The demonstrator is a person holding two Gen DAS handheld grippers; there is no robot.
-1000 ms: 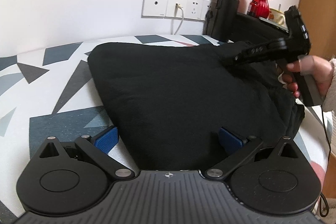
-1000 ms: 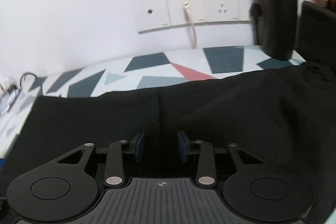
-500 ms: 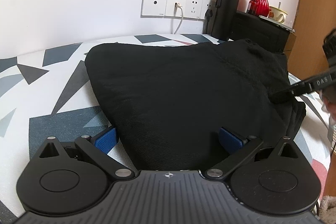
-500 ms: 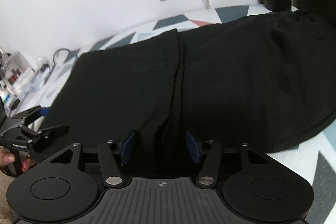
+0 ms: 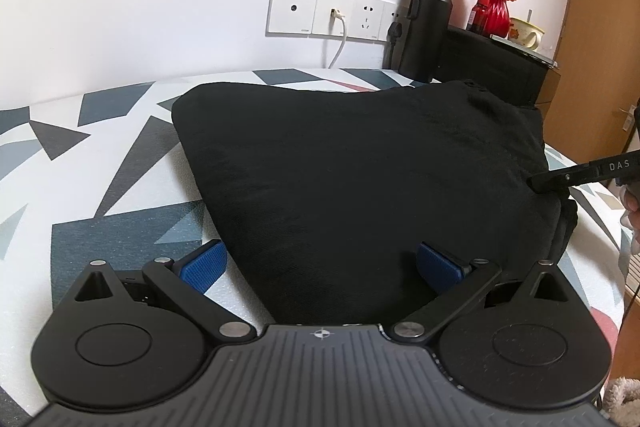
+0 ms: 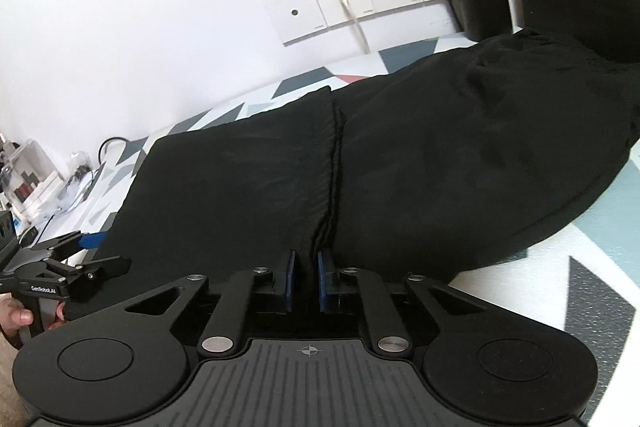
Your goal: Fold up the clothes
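Observation:
A black garment (image 5: 360,167) lies folded on a bed cover (image 5: 100,187) printed with grey and blue triangles. My left gripper (image 5: 320,267) is open and low at the garment's near end, with its blue pads (image 5: 204,267) spread either side of the cloth's edge. My right gripper (image 6: 307,283) is shut on a raised ridge of the black garment (image 6: 440,167), where a seam (image 6: 336,163) runs toward it. In the left wrist view a tip of the right gripper (image 5: 560,181) touches the garment's right edge. The left gripper (image 6: 80,255) appears at the left of the right wrist view.
White wall sockets (image 5: 332,15) with a plugged-in white cable (image 5: 338,43) sit behind the bed. A black flask (image 5: 428,27), a red vase of orange flowers (image 5: 498,11) and a cup (image 5: 524,33) stand at the back right on a dark cabinet (image 5: 492,67). Clear boxes (image 6: 32,183) lie far left.
My right gripper has come from the garment's far side to its right edge, and its fingers have closed on a ridge of cloth. The left gripper has stayed still and open.

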